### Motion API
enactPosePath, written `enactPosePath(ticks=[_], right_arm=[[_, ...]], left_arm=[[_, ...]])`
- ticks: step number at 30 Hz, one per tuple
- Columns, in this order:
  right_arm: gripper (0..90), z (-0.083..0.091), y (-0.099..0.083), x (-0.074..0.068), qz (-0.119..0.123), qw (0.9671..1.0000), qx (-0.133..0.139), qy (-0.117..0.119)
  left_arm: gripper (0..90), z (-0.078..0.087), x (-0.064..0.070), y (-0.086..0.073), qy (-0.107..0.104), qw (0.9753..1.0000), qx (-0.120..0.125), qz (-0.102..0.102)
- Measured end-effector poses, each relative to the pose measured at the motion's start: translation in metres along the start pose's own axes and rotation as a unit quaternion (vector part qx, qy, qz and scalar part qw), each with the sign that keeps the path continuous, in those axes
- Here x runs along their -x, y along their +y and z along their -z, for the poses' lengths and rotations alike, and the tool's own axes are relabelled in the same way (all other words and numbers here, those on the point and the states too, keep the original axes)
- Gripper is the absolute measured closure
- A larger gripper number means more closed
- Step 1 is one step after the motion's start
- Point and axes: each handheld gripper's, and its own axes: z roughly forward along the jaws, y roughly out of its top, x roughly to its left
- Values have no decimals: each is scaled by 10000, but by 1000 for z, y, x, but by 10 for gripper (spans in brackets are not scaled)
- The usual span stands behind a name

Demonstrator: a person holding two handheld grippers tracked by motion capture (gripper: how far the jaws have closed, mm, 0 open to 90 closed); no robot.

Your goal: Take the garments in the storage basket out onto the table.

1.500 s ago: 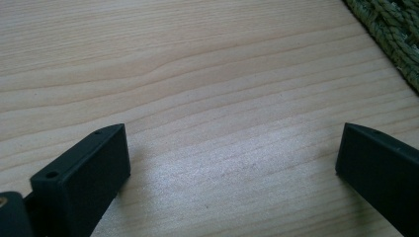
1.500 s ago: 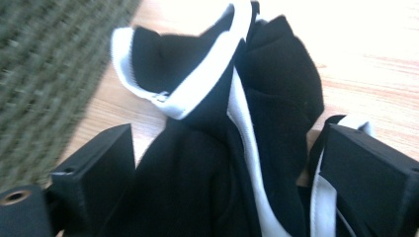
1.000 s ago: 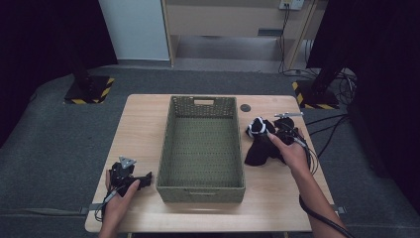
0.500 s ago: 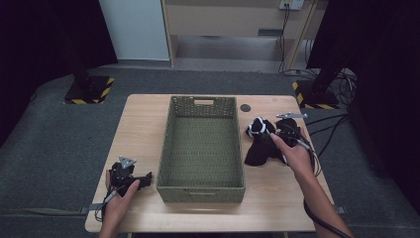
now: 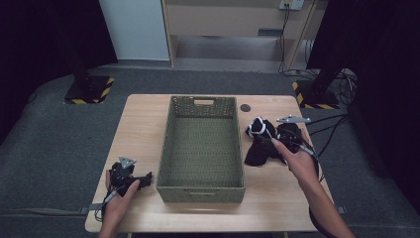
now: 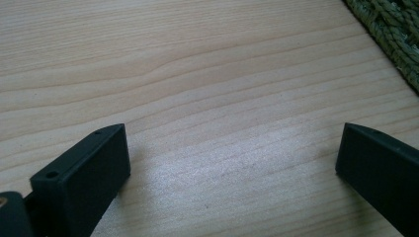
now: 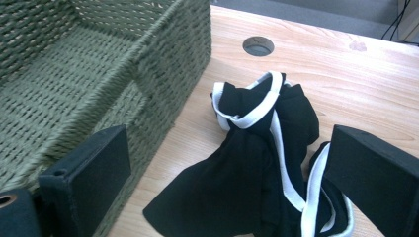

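A crumpled black garment with white trim (image 7: 257, 163) lies on the table (image 5: 143, 124) near its right edge, just beside the green woven basket (image 5: 202, 184) that fills the table's middle. My right gripper (image 5: 277, 136) hovers over the cloth, jaws spread wide, gripping nothing. Near the front-left corner, my left gripper (image 5: 141, 181) rests with jaws wide over bare wood.

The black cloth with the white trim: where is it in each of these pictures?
High view: the black cloth lies on the table right of the green basket, under the right gripper.
Left gripper view: bare wood and a basket corner here.
Right gripper view: centre, between the open jaws.
Shared landmark: the basket.
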Motion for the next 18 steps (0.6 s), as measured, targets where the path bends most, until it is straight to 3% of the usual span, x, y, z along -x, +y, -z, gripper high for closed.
enactPosePath(ticks=[9, 13, 15, 18], right_arm=[[33, 7, -3, -9, 100, 9999, 13, 78], [33, 11, -7, -11, -97, 9998, -52, 176], [34, 13, -11, -13, 85, 9999, -82, 84], [33, 15, -16, -13, 80, 9999, -110, 90]], left_arm=[[0, 0, 0, 0, 0, 10000, -1, -2], [0, 0, 0, 0, -4, 10000, -1, -8], [0, 0, 0, 0, -5, 10000, -2, -9], [0, 0, 0, 0, -5, 10000, -2, -8]])
